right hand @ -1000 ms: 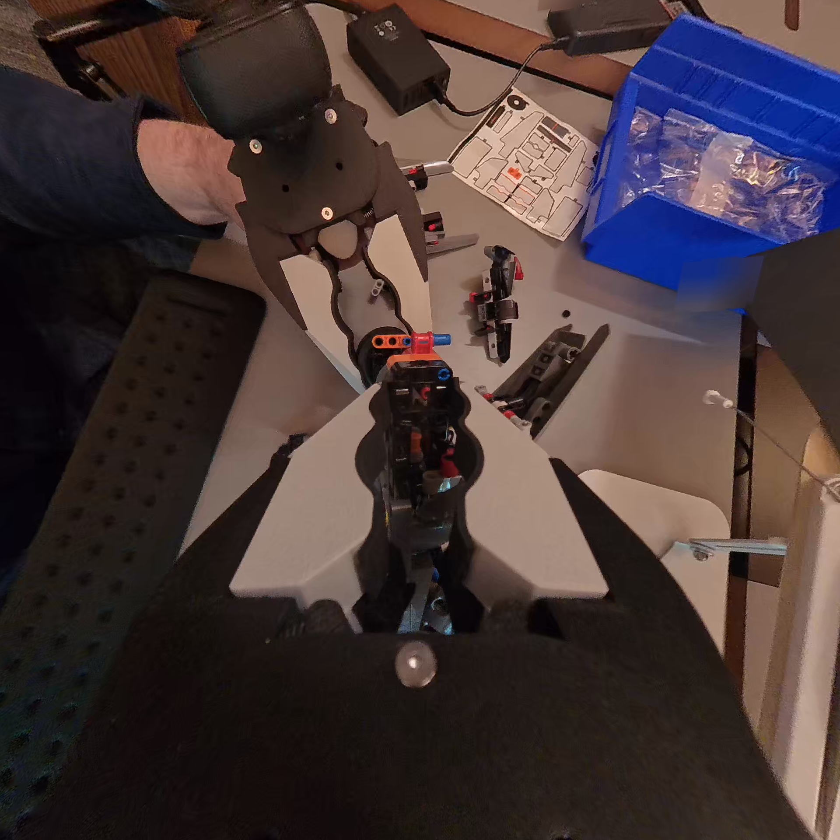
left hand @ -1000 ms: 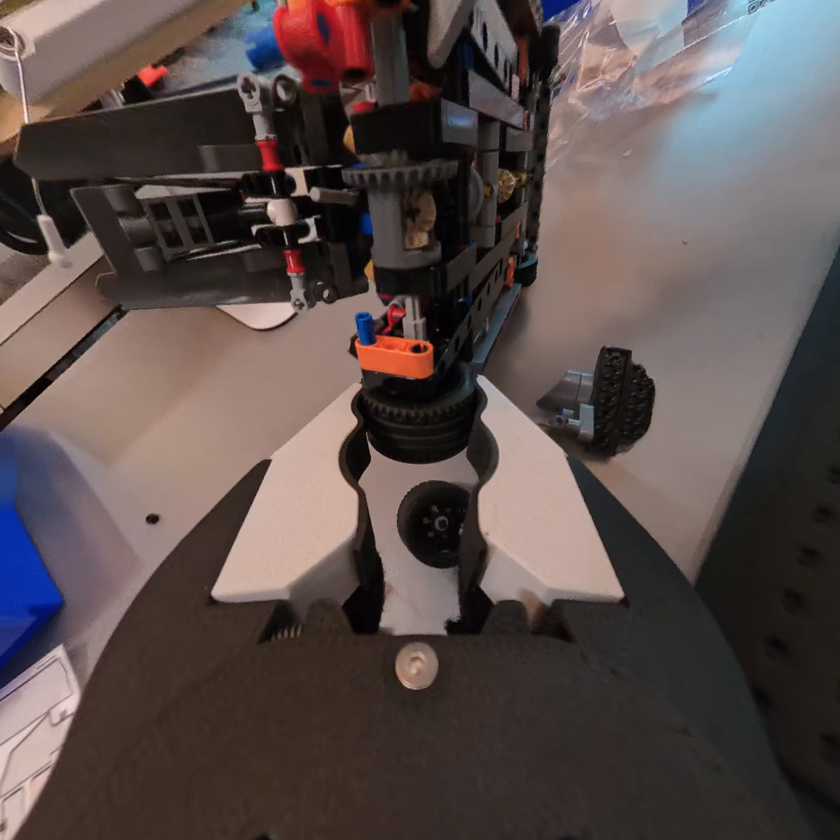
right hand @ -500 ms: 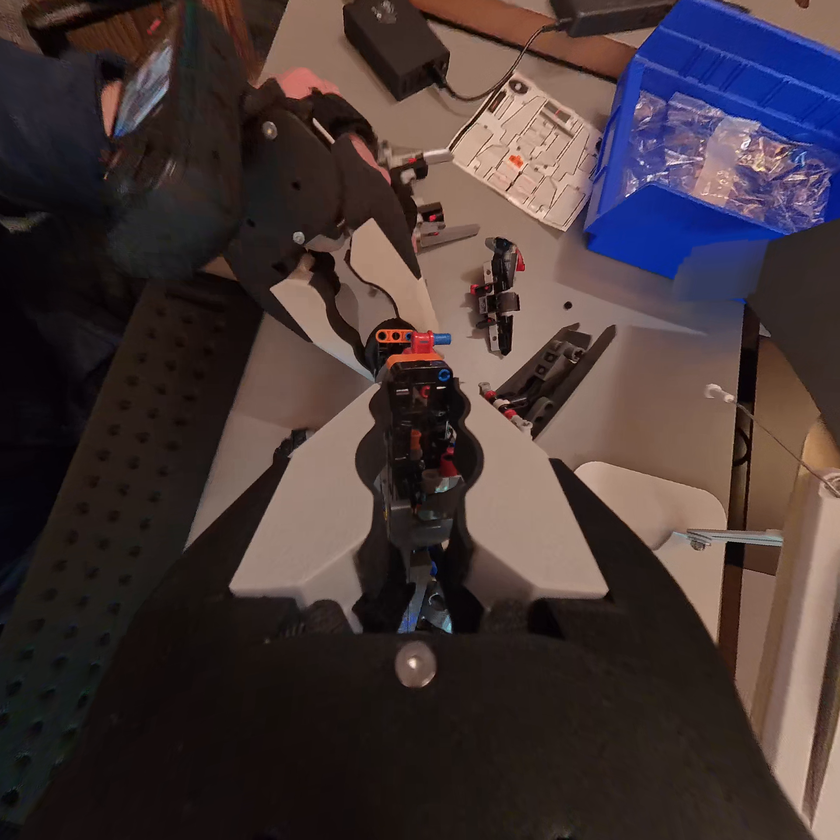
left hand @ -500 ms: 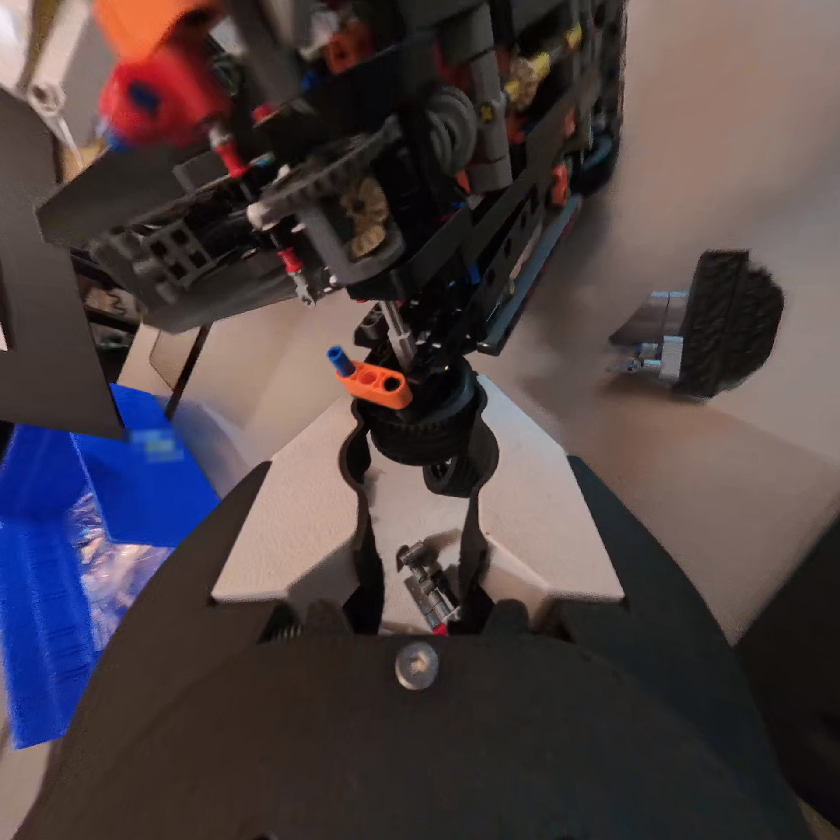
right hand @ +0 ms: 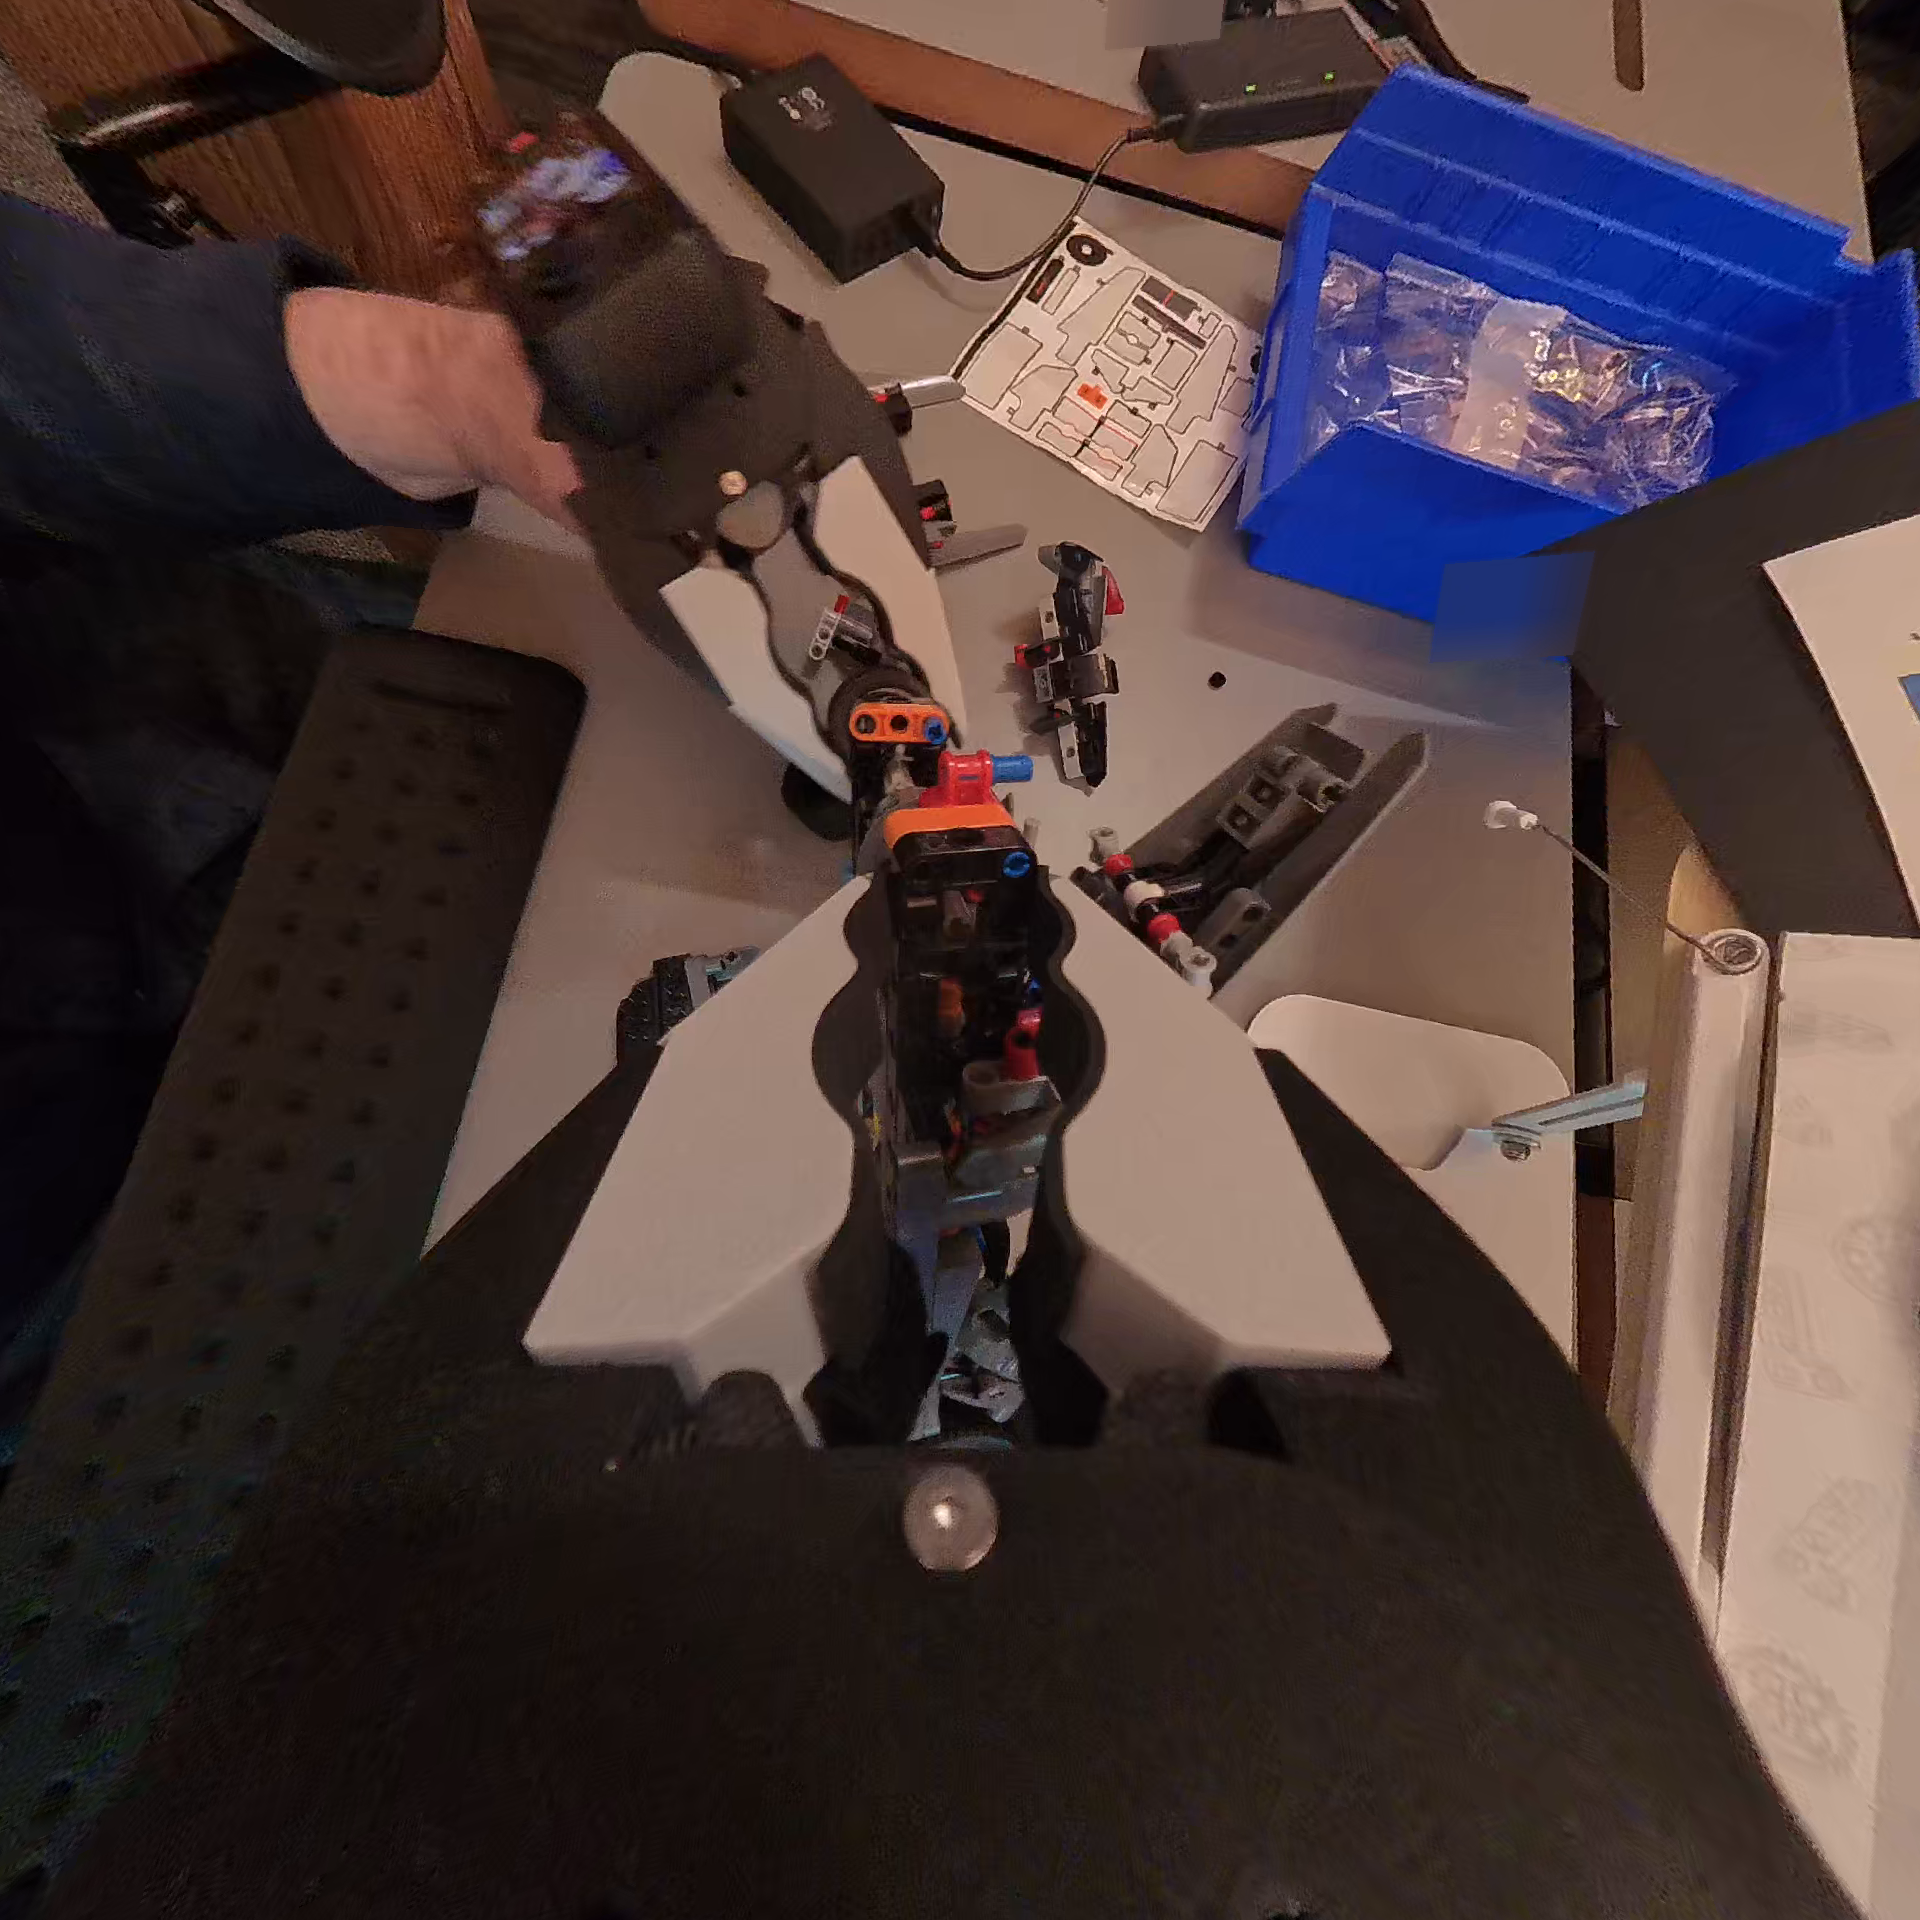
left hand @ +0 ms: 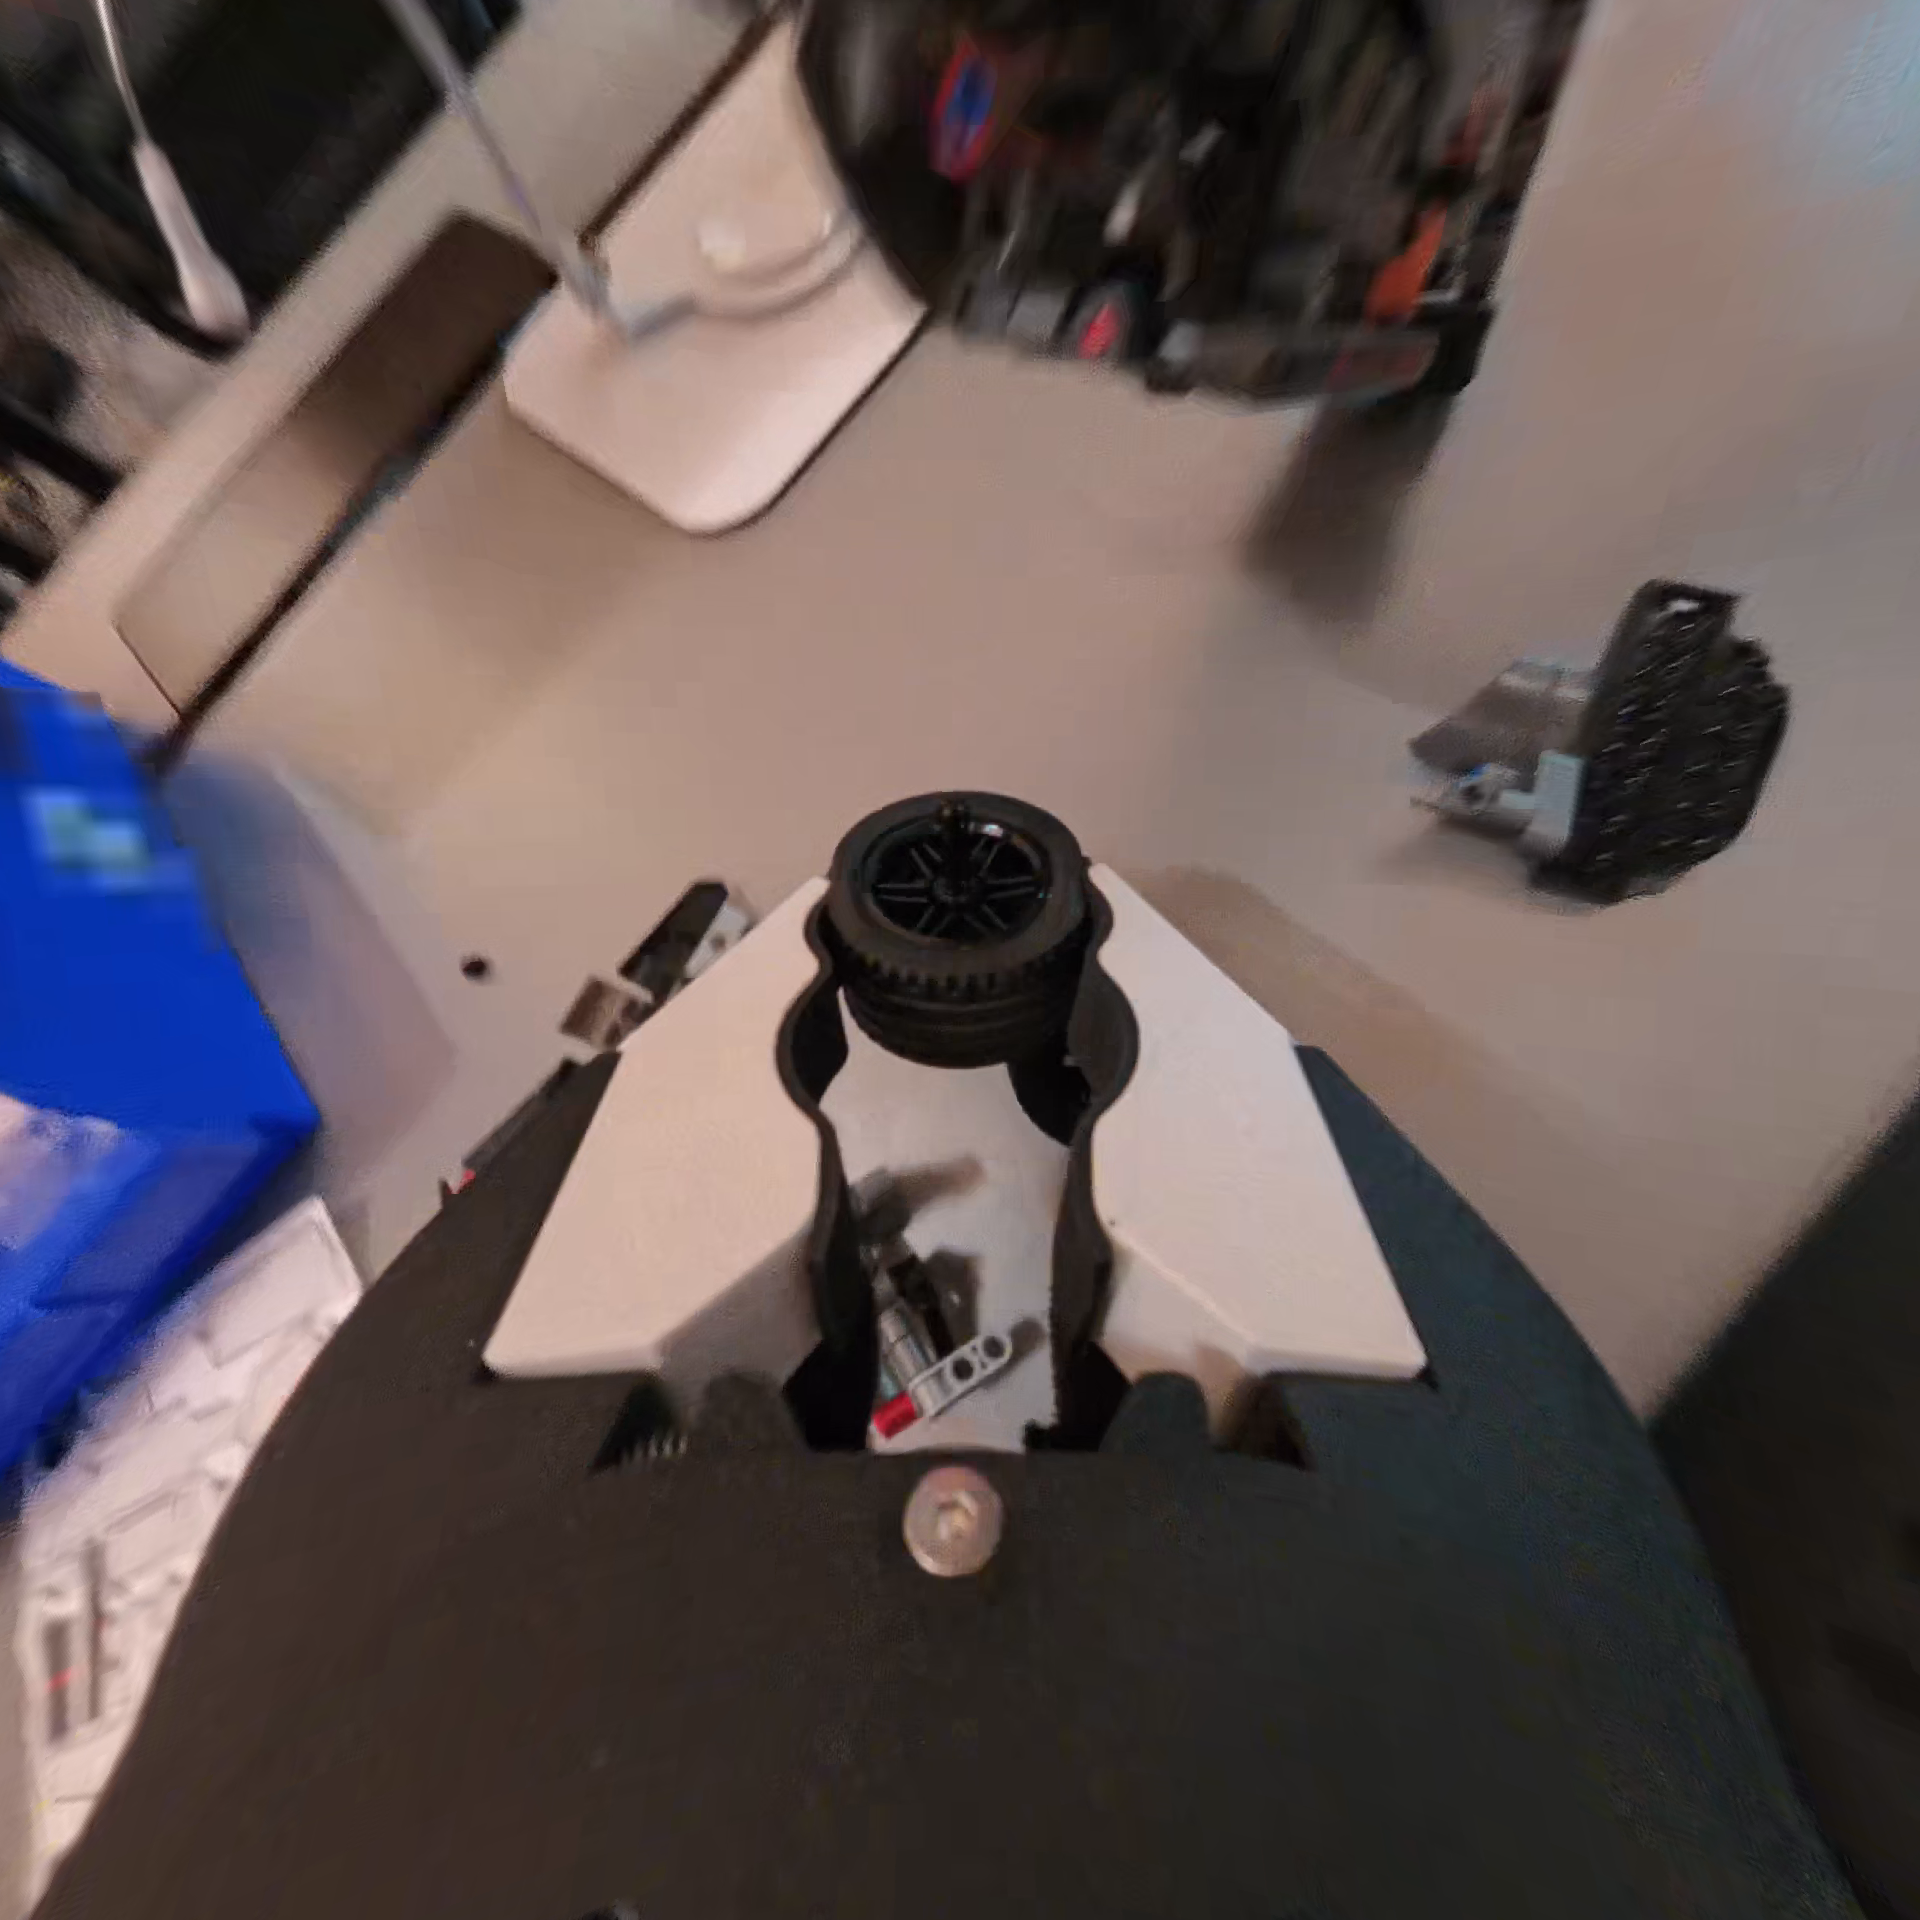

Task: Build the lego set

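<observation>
My left gripper [left hand: 958, 914] is shut on a black wheel [left hand: 954, 987] with a spoked hub that faces the camera. My right gripper [right hand: 956, 899] is shut on the long black lego model [right hand: 951, 997], held end-on above the table. An orange beam [right hand: 888, 722] and a red connector with a blue pin [right hand: 977, 774] stick out of its far end. In the right wrist view the left gripper [right hand: 883, 696] holds the wheel [right hand: 878, 686] right behind the orange beam. In the left wrist view the model [left hand: 1195, 187] is a blur at the top right, apart from the wheel.
A blue bin [right hand: 1538, 343] of bagged parts and a sticker sheet [right hand: 1122, 384] lie at the back. A grey panel assembly [right hand: 1268, 831], a small black and red assembly [right hand: 1075, 655] and a black studded piece [left hand: 1662, 748] lie on the table. A black perforated mat [right hand: 260, 935] is left. My hands' fingertips stand some 15 cm from each other.
The left gripper has swung and tilted with the wheel. In its view the model went from right at the wheel to the far top right, and the hub now faces the camera. The right gripper holds still.
</observation>
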The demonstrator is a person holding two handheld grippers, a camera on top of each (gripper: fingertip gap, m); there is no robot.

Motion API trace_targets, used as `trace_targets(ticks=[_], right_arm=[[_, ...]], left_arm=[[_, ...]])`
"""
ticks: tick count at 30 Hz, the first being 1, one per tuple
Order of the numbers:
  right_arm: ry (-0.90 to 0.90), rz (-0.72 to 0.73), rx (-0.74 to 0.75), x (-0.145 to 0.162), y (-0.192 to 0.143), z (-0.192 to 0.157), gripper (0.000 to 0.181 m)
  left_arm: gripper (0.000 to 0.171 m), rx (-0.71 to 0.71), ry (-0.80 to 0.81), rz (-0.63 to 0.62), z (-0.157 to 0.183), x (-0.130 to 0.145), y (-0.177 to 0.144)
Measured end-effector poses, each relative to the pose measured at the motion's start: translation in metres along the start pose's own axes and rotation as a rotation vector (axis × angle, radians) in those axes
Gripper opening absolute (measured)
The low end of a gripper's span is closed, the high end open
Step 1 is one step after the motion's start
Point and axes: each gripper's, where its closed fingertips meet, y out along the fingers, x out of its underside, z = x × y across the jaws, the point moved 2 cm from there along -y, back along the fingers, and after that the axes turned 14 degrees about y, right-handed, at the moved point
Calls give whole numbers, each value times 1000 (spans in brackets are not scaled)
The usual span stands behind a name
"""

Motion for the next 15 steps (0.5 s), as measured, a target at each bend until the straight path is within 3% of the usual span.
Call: trace_targets(ticks=[3,5,10,15], right_arm=[[-6,-2,4,0,3,-3,23],[21,31,-11,3,-1,-2,23],[33,35,-10,12,0,-2,23],[39,38,-1,16,3,-3,23]], left_arm=[[42,26,-10,34,2,-13,5],[45,77,-62,-40,2,11,13],[57,154,-258,10,1,31,15],[92,100,-321,41,-9,39,-5]])
